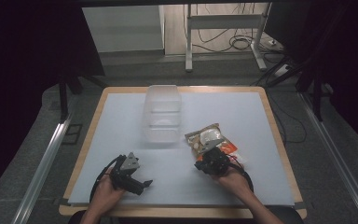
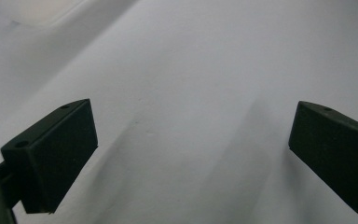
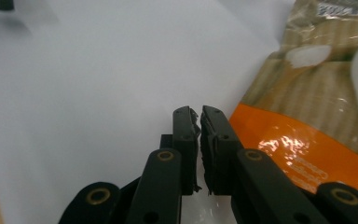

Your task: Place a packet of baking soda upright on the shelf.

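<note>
A snack bag [image 1: 204,135] with a tan top and an orange band lies on the white mat, right of centre. My right gripper [image 1: 198,165] sits at the bag's near edge. In the right gripper view the bag [image 3: 307,107] lies just right of the right gripper [image 3: 199,114], whose jaws stand together with nothing seen between them. My left gripper [image 1: 142,184] rests low over the mat at the front left. In the left gripper view, the left gripper [image 2: 191,144] has its jaws wide apart over bare mat.
A clear plastic container [image 1: 162,112] stands at the middle back of the white mat [image 1: 242,112], left of the bag. The wooden table edge [image 1: 279,140] frames the mat. Cables and a metal stand lie on the floor beyond.
</note>
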